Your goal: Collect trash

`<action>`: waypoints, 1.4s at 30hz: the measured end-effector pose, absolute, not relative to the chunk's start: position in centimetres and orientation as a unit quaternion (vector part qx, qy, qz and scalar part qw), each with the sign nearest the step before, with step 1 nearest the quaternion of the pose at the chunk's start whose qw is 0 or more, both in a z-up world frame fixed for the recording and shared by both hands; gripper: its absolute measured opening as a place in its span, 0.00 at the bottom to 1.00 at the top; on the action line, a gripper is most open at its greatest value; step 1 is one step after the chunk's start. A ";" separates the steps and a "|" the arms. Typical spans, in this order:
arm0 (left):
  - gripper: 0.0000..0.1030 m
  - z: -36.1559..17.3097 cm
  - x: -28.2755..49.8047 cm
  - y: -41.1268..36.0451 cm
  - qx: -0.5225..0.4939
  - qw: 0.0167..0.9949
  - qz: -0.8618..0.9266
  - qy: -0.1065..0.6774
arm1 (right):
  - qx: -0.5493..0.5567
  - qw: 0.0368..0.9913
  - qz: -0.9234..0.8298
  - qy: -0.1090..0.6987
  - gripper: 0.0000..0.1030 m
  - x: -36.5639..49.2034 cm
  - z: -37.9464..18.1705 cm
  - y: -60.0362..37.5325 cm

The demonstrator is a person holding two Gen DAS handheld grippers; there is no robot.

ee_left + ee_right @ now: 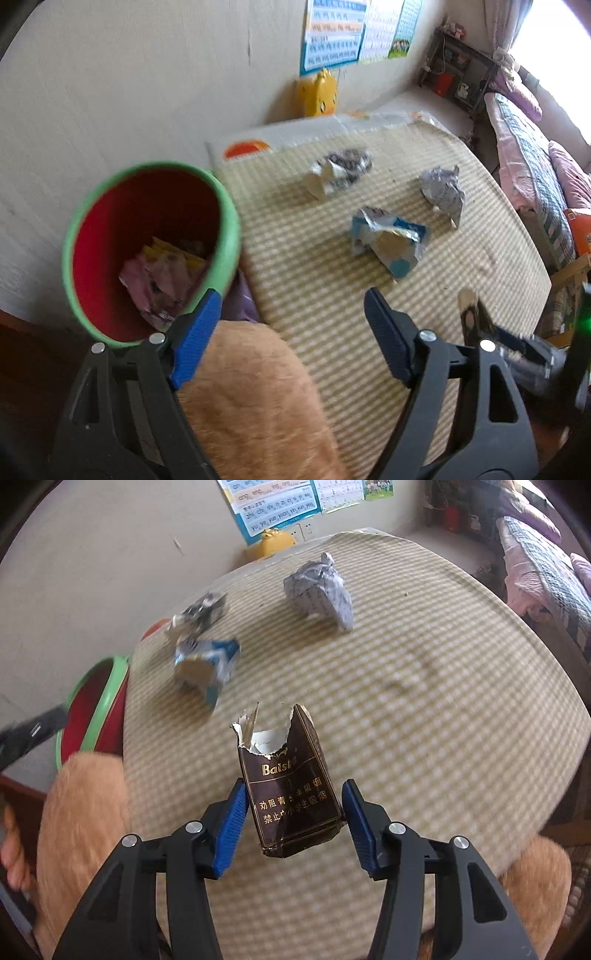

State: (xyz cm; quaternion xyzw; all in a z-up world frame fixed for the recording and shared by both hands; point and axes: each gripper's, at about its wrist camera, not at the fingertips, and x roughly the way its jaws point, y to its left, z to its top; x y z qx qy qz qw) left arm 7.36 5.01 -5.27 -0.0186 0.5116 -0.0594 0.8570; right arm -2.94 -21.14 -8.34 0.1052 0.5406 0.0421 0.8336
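Right wrist shows my right tongs (pixel 293 821) apart around the cigarette pack (pixel 291 786), left tongs (pixel 291 336) apart; next I clamp, then carry left to the bin (pixel 92 236).

Three crumpled wrappers lie on the counter (pixel 424 701): a dark one (pixel 201 611), a blue one (pixel 208 664) and a grey one (pixel 319 590). One torn brown pack (pixel 291 786). One red bin (pixel 147 251), green-rimmed, with wrappers inside, number unclear. Two grippers, left (pixel 291 325) and right (pixel 293 812).
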 end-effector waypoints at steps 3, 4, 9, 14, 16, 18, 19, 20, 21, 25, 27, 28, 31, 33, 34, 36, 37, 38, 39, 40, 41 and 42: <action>0.75 -6.6 8.4 3.6 -0.042 0.845 -0.063 0.529 | 0.104 0.835 0.044 0.539 0.49 -3.4 -8.4 -21.1; 0.75 -6.9 8.7 3.2 -0.049 0.842 -0.064 0.533 | 0.105 0.835 0.045 0.538 0.49 -3.5 -8.4 -21.1; 0.78 -8.0 11.3 1.0 -0.077 0.834 -0.047 0.545 | 0.116 0.838 0.046 0.532 0.51 -3.9 -8.3 -21.7; 0.86 -8.7 14.1 -1.0 -0.080 0.839 -0.003 0.538 | 0.140 0.840 0.040 0.522 0.61 -4.1 -8.2 -22.8; 0.86 -9.0 15.0 -1.7 -0.082 0.838 0.006 0.540 | 0.154 0.841 0.039 0.518 0.63 -4.2 -8.2 -23.4; 0.90 -9.5 15.9 -2.5 -0.084 0.832 0.007 0.548 | 0.164 0.839 0.038 0.518 0.63 -4.1 -8.3 -23.9; 0.90 -9.9 16.2 -2.8 -0.083 0.829 0.008 0.553 | 0.169 0.837 0.039 0.519 0.63 -4.2 -8.4 -24.1; 0.90 -10.3 16.6 -3.2 -0.079 0.825 0.011 0.559 | 0.173 0.836 0.040 0.519 0.64 -4.1 -8.5 -24.3; 0.90 -10.9 16.9 -3.6 -0.074 0.820 0.014 0.567 | 0.177 0.836 0.041 0.518 0.64 -4.1 -8.5 -24.4; 0.90 -12.7 17.2 -4.7 -0.054 0.810 0.020 0.584 | 0.193 0.836 0.043 0.513 0.65 -4.3 -8.6 -25.1; 0.90 -12.9 16.9 -5.5 -0.035 0.812 0.013 0.582 | 0.205 0.833 0.042 0.513 0.65 -4.3 -8.8 -25.5; 0.90 -12.9 16.6 -5.9 -0.024 0.816 0.007 0.577 | 0.210 0.831 0.043 0.514 0.65 -4.3 -9.0 -25.7; 0.80 -12.6 16.1 -6.7 -0.005 0.822 -0.014 0.569 | 0.221 0.827 0.044 0.515 0.65 -4.3 -9.2 -25.9; 0.63 -12.4 15.7 -7.2 0.009 0.821 -0.030 0.570 | 0.224 0.827 0.045 0.513 0.65 -4.5 -9.2 -26.0; 0.57 -12.3 15.6 -7.3 0.011 0.821 -0.040 0.570 | 0.224 0.827 0.046 0.513 0.65 -4.5 -9.2 -26.0; 0.44 -12.2 15.1 -7.7 0.012 0.816 -0.063 0.575 | 0.226 0.827 0.046 0.513 0.65 -4.6 -9.1 -26.0; 0.44 -12.0 14.8 -7.8 0.016 0.818 -0.066 0.571 | 0.228 0.826 0.046 0.513 0.65 -4.7 -9.1 -26.0; 0.42 -12.0 14.6 -7.9 0.019 0.819 -0.070 0.569 | 0.230 0.826 0.045 0.513 0.65 -4.7 -9.1 -26.1; 0.41 -11.8 14.3 -7.9 0.022 0.819 -0.075 0.569 | 0.232 0.825 0.045 0.513 0.65 -4.7 -9.1 -26.2; 0.41 -11.6 13.9 -7.9 0.027 0.819 -0.080 0.568 | 0.234 0.825 0.044 0.513 0.65 -4.7 -9.2 -26.2; 0.40 -11.4 13.5 -7.7 0.034 0.818 -0.087 0.568 | 0.236 0.824 0.044 0.513 0.65 -4.8 -9.1 -26.3; 0.40 -11.1 13.1 -7.6 0.039 0.818 -0.092 0.567 | 0.237 0.824 0.043 0.513 0.66 -4.8 -9.2 -26.3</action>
